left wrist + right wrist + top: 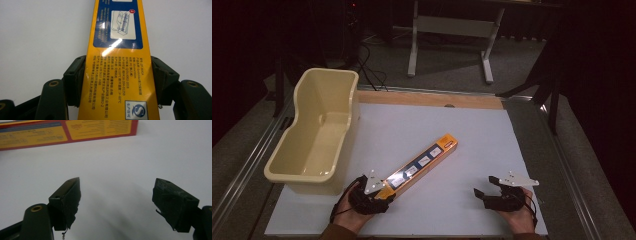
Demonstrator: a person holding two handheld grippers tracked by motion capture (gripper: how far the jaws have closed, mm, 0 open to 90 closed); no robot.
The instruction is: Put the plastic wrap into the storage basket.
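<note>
High view shows a cream tub [314, 137] at the counter's [472, 135] left edge, then the long yellow box [419, 165] lying diagonally just right of it. The left tongs [382, 192] straddle its near end; the pads [75, 80] look pressed against both sides. The grip should stay square, since the long free end could swing. Farther right, the right tongs [486, 187] stand open and empty.

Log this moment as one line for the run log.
left gripper: jaws against sides of long yellow box, near end | right gripper: open, nothing between jaws | cream tub: left of box, apart
</note>
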